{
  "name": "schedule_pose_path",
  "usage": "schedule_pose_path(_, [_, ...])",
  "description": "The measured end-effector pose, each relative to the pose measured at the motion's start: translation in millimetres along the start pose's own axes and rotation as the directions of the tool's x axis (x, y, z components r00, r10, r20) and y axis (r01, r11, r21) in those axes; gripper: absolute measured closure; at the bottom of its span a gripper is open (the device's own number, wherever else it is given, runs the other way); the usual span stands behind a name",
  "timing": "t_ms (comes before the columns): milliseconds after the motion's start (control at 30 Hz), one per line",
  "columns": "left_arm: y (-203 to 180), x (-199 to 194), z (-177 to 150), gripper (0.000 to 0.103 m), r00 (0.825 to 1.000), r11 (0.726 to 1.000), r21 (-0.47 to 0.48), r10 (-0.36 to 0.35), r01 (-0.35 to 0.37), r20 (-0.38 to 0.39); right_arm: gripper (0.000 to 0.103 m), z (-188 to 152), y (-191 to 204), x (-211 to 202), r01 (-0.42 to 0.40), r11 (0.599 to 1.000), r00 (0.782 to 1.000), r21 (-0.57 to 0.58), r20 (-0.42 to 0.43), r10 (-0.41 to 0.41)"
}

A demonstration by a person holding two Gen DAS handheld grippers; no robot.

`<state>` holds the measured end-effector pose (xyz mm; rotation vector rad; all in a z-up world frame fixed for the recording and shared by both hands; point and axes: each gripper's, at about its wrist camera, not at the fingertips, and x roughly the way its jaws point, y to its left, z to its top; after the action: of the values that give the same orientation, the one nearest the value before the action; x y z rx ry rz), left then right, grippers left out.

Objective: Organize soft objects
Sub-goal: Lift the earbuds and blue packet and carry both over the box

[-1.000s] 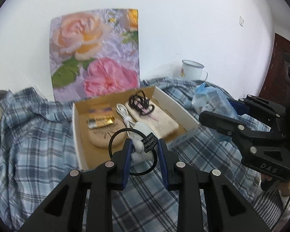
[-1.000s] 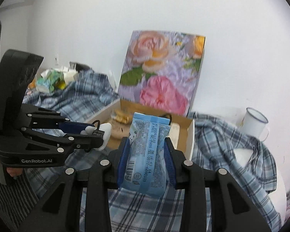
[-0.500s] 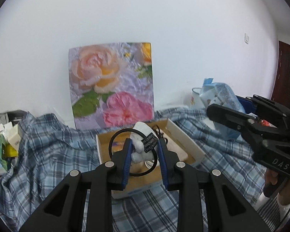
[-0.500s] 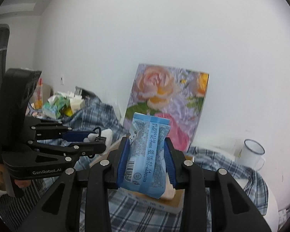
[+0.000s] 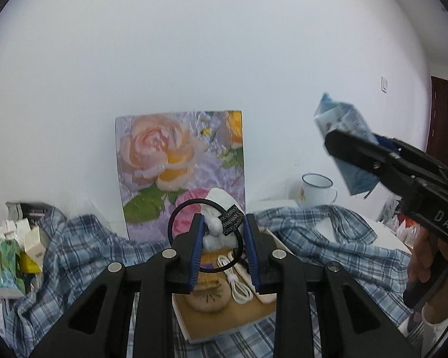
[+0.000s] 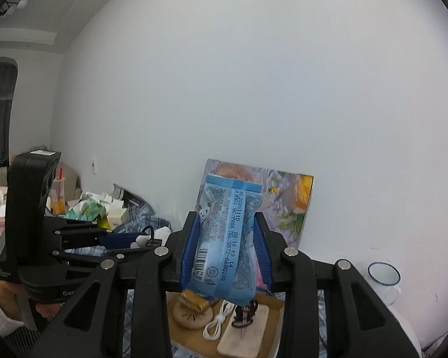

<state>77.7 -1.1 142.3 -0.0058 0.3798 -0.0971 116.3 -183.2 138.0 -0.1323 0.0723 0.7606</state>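
A small white plush toy (image 5: 215,232) with a black ring and tag is clamped between the jaws of the left gripper (image 5: 224,249), held above the cardboard box (image 5: 224,325). At two o'clock, a blue tissue pack (image 6: 227,235) is pinched in the right gripper (image 6: 227,252). The box is seen at six o'clock on checked cloth (image 5: 328,238).

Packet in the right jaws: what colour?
Light blue packet with black print; clearest in the right wrist view.
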Motion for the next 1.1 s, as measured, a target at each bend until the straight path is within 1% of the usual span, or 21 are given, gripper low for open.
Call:
schedule_pose_path(133, [0.6, 6.0, 12.1, 0.075, 1.000, 1.000, 0.005, 0.002, -0.003, 0.024, 0.068, 6.6, -5.1, 16.5, -0.022, 1.000, 0.999, 0.021, -0.037, 0.023])
schedule_pose_path(267, [2.9, 17.8, 23.6, 0.075, 1.000, 1.000, 0.011, 0.007, -0.007, 0.026, 0.068, 7.3, -8.7, 33.2, -0.027, 0.999, 0.996, 0.028, -0.079, 0.030])
schedule_pose_path(433, [5.9, 29.4, 35.0, 0.075, 0.999, 1.000, 0.025, 0.015, -0.016, 0.033, 0.068, 10.8, -13.9, 46.0, -0.027, 0.998, 0.997, 0.054, -0.075, 0.031])
schedule_pose_path(500, [9.6, 37.1, 37.9, 0.075, 1.000, 1.000, 0.016, 0.010, -0.010, 0.027, 0.068, 12.9, -16.3, 54.9, -0.025, 0.998, 0.996, 0.058, -0.088, 0.030])
schedule_pose_path(600, [12.6, 49.7, 39.7, 0.075, 0.999, 0.999, 0.020, 0.028, -0.028, 0.027, 0.068, 13.4, -21.0, 67.3, -0.023, 0.997, 0.994, 0.068, -0.101, 0.030])
schedule_pose_path(667, [14.7, 57.9, 38.9, 0.075, 0.999, 0.999, 0.023, 0.024, -0.024, 0.027, 0.068, 12.0, -24.4, 75.1, -0.026, 0.997, 0.993, 0.075, -0.110, 0.034])
schedule_pose_path(800, [23.5, 79.7, 28.4, 0.075, 1.000, 1.000, 0.007, 0.013, -0.013, -0.009, 0.068, 1.5, -29.0, 90.6, -0.034, 0.996, 0.988, 0.088, -0.149, 0.047])
schedule_pose_path(933, [29.4, 100.2, 15.8, 0.075, 0.998, 1.000, 0.009, 0.025, -0.025, -0.055, 0.067, -18.7, -30.4, 107.2, -0.034, 0.995, 0.980, 0.090, -0.192, 0.051])
schedule_pose_path(1100, [30.3, 124.5, -0.6, 0.075, 0.993, 1.000, 0.010, 0.028, -0.027, -0.114, 0.067, -41.4, -35.2, 128.7, -0.041, 0.991, 0.969, 0.131, -0.237, 0.071])
